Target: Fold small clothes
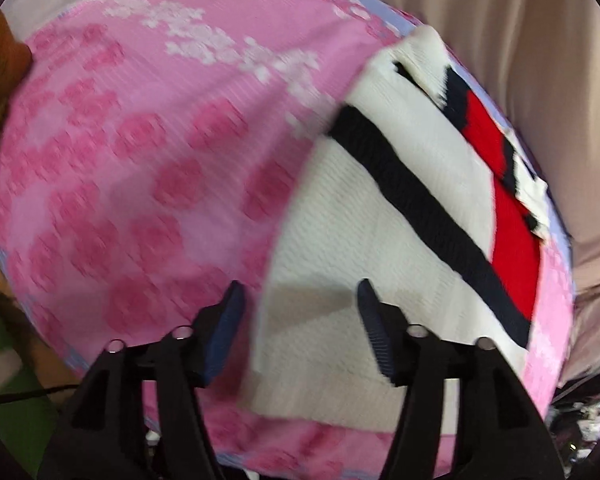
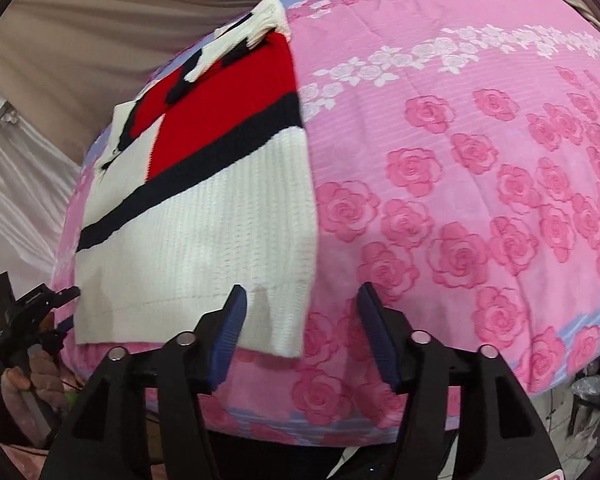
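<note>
A small knit sweater point(image 2: 204, 208), white with a red block and dark navy stripes, lies folded flat on a pink rose-patterned cover point(image 2: 460, 200). It also shows in the left wrist view point(image 1: 380, 220), at the right of the pink cover point(image 1: 140, 160). My left gripper point(image 1: 300, 328) is open and empty, just above the sweater's near white hem. My right gripper point(image 2: 302, 332) is open and empty, its left finger over the sweater's near right corner. The left gripper point(image 2: 66, 294) also shows at the far left of the right wrist view, beside the sweater's near left corner.
Beige cloth point(image 1: 540, 60) hangs behind the covered surface, also seen in the right wrist view point(image 2: 80, 40). A brown object point(image 1: 0, 68) and something green point(image 1: 4, 380) sit at the left edge. Clutter lies below the cover's right edge point(image 2: 588, 392).
</note>
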